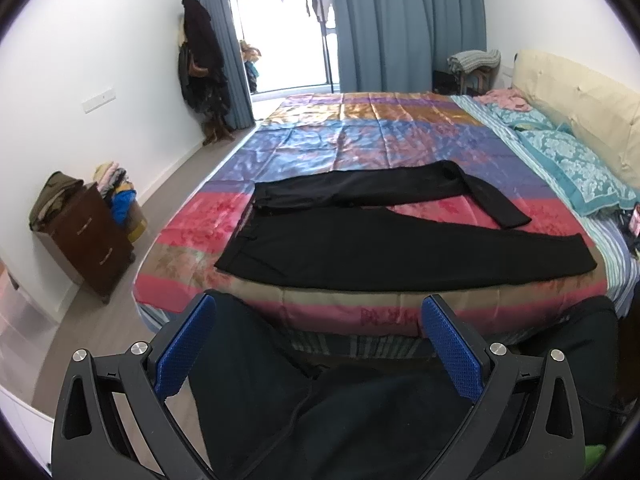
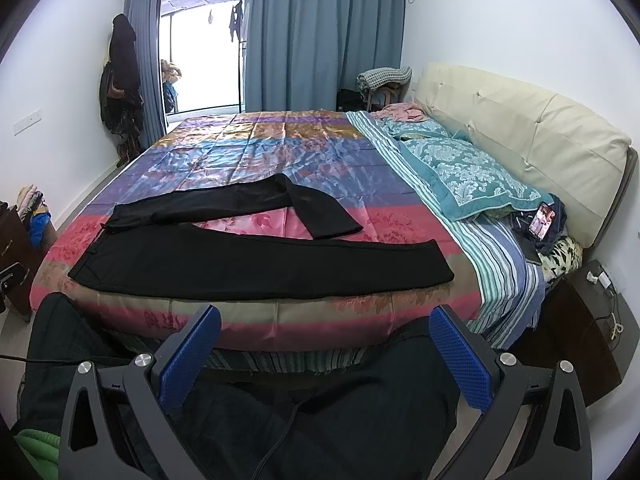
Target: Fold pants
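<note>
Black pants (image 1: 360,244) lie spread on the colourful bedspread (image 1: 360,140), waistband at the left. The near leg runs straight to the right; the far leg bends back toward me at its end. They also show in the right wrist view (image 2: 240,256). My left gripper (image 1: 320,312) is open and empty, held off the near edge of the bed, short of the pants. My right gripper (image 2: 324,320) is open and empty too, also off the near edge. The person's dark-clothed legs fill the bottom of both views.
Teal pillows (image 2: 460,176) and a cream headboard (image 2: 520,128) are at the right. A phone (image 2: 542,220) leans by the pillows. A brown drawer unit (image 1: 88,240) stands left of the bed, a dark nightstand (image 2: 580,320) at right. Blue curtains (image 2: 320,32) hang at the back.
</note>
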Demonstrator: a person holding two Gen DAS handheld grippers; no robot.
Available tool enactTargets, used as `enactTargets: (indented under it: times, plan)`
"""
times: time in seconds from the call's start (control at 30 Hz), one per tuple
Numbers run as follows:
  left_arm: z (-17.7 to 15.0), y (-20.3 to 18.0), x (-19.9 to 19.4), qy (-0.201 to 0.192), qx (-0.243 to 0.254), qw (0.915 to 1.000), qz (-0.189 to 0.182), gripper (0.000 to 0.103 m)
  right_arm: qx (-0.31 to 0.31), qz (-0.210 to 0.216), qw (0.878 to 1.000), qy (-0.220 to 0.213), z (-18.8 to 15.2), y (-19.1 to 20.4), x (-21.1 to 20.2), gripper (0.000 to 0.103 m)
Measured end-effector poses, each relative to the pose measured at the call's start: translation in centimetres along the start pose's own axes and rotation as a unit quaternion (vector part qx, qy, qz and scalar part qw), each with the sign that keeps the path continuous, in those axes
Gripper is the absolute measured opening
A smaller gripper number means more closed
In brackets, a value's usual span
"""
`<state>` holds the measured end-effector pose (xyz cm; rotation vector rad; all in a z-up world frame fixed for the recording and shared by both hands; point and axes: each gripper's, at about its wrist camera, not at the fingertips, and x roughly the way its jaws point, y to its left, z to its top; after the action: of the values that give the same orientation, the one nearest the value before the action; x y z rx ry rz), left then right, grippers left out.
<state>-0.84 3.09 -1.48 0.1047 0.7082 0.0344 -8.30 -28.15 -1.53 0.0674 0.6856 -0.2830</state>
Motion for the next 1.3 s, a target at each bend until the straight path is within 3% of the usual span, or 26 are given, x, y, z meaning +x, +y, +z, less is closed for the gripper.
enactTargets:
  times: [0.47,0.7,0.87,1.3]
  plan:
    - [0.0,-1.2,-0.2,-0.003,0.019,0.9998,0.003,0.103,0.000,0.021,1.000,0.011,0.0,0.3,0.6,0.103]
    - [0.1,-1.1,0.3,0.014,0.017,0.9998,-0.003,0.103,-0.011,0.035,0.999,0.014,0.4,0.8,0.8,0.103]
    - [0.1,-1.4,0.3,0.017,0.023,0.9996,-0.007,0.103,-0.013,-0.006,1.000,0.022,0.4,0.8,1.1,0.103]
    - [-0.1,-1.2,0.4,0.022,0.015,0.9996,-0.005,0.103,-0.011,-0.020,0.999,0.028,0.4,0.3,1.2,0.103]
